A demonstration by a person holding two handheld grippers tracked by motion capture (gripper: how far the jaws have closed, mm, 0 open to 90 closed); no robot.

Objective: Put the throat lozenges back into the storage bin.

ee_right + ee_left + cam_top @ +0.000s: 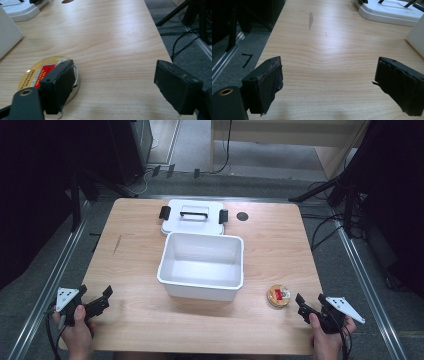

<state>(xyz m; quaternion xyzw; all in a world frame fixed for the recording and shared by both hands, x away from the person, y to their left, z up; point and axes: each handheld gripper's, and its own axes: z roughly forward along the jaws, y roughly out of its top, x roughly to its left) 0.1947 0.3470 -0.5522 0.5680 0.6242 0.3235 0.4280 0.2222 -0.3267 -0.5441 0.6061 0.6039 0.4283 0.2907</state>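
Note:
A white plastic box (201, 265) stands open and empty in the middle of the wooden table (135, 320). Behind it lies its white lid (193, 218) with a black handle and black side clips. A round gold tin (278, 295) with a red label rests at the front right; the same tin (37, 73) lies partly behind the left jaw in the right gripper view. My right gripper (311, 305) is open just right of the tin, with nothing held. My left gripper (96, 300) is open over bare wood at the front left.
A small dark round hole (242, 216) sits in the tabletop right of the lid. Dark tripod legs and cables (327, 227) lie on the grey floor right of the table. A metal rail (47, 285) runs along the floor on the left.

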